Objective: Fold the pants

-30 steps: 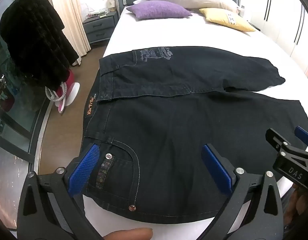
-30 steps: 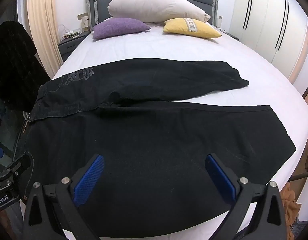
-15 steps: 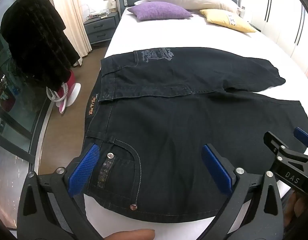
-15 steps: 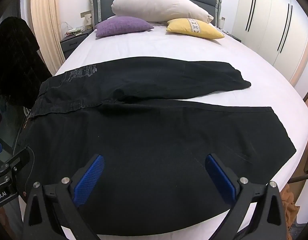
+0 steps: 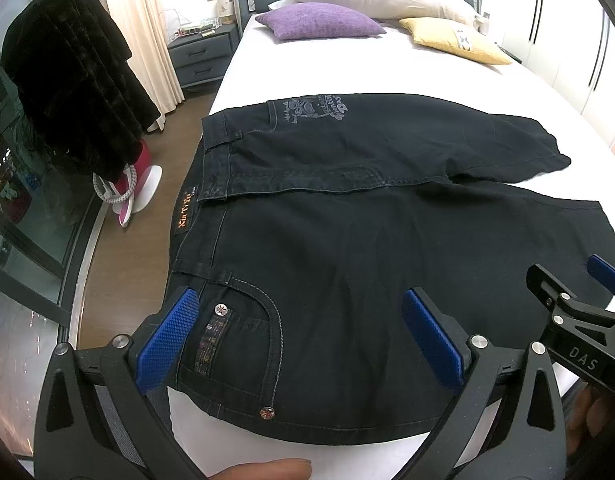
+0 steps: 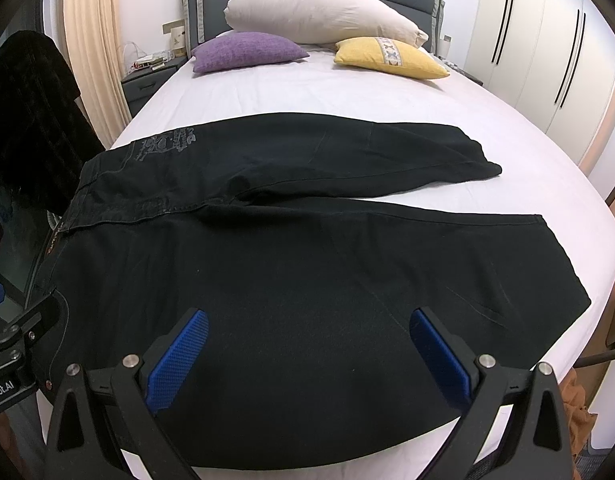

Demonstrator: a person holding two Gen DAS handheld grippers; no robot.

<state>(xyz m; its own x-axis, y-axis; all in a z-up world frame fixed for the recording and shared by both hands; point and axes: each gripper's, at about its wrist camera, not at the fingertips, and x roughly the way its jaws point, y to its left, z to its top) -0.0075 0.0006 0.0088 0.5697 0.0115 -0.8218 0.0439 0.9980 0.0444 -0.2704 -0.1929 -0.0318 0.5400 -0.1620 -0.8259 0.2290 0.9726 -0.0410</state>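
Black pants (image 5: 347, 216) lie spread flat across the white bed (image 5: 347, 64), waistband to the left, both legs running right; they also show in the right wrist view (image 6: 307, 264). My left gripper (image 5: 299, 336) is open and empty, hovering above the near front pocket by the waistband. My right gripper (image 6: 307, 354) is open and empty, above the near leg's front edge. The right gripper also shows at the right edge of the left wrist view (image 5: 575, 312). The left gripper shows at the left edge of the right wrist view (image 6: 11, 344).
A white pillow (image 6: 323, 12), purple cushion (image 6: 247, 52) and yellow cushion (image 6: 391, 58) lie at the headboard. A nightstand (image 5: 199, 56) and a dark garment (image 5: 67, 100) on a stand are left of the bed. Wardrobes (image 6: 547, 48) line the right wall.
Both grippers have drawn back slightly and risen a little over the pants. Both stay open. The pants have not moved.
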